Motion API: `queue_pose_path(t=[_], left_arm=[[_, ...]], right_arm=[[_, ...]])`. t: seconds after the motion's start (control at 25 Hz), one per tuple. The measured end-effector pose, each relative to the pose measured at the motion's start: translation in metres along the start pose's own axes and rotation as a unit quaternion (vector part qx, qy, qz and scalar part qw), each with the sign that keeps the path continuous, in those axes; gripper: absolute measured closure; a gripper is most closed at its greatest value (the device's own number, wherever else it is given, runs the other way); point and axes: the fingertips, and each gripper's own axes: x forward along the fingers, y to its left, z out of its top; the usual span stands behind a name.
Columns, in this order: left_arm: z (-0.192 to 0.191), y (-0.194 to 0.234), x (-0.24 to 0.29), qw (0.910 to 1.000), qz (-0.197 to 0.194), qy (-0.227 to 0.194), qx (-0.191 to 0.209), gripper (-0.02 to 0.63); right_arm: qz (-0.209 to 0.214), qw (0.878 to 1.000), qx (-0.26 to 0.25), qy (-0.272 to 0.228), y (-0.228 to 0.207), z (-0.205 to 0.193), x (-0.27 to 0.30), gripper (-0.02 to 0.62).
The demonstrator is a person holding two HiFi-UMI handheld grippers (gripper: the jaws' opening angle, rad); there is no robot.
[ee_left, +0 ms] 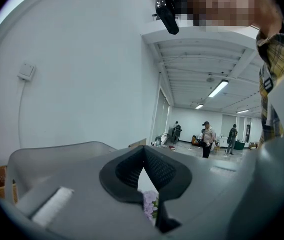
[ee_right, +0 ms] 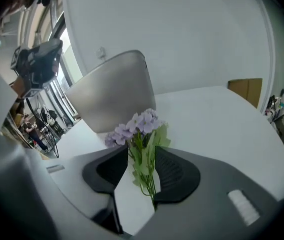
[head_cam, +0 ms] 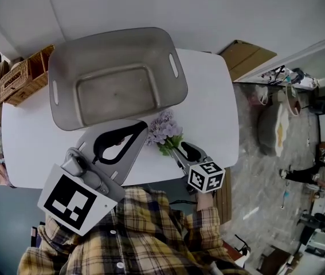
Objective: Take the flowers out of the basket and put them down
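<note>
**Right gripper view: out of the basket, down on the table**

Flat on the white table (ee_right: 217, 114), just beside the grey basket (ee_right: 114, 91): the purple flowers (ee_right: 136, 126), blossoms toward the basket, stems trailing back between the jaws of the right gripper (ee_right: 140, 151). Parted about halfway, those jaws, with the stems close against one pad and clear of the other; no squeeze to be made out.

From the head view, raised over the table's near side and aimed at the basket: the left gripper (head_cam: 142, 126), tips closed together on nothing. Inside the basket, nothing at all.

By the look of it, the letting-go step, with the task all but done.

Open to mishap from here:
- leaves snagging on the ribbed pad and dragging the bunch along on a pull-back
- a sideways brush sweeping the bunch toward the table's near edge, not far behind

Safer with a wider opening and a straight lift clear.
</note>
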Motion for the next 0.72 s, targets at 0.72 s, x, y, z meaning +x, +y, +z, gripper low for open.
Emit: queue_pose_path(t=[0.72], left_arm=[[0.03, 0.024, -0.038, 0.9964, 0.066, -0.052, -0.002, 0.594]], right_arm=[[0.142, 0.959, -0.117, -0.214, 0.158, 0.206, -0.08, 0.506]])
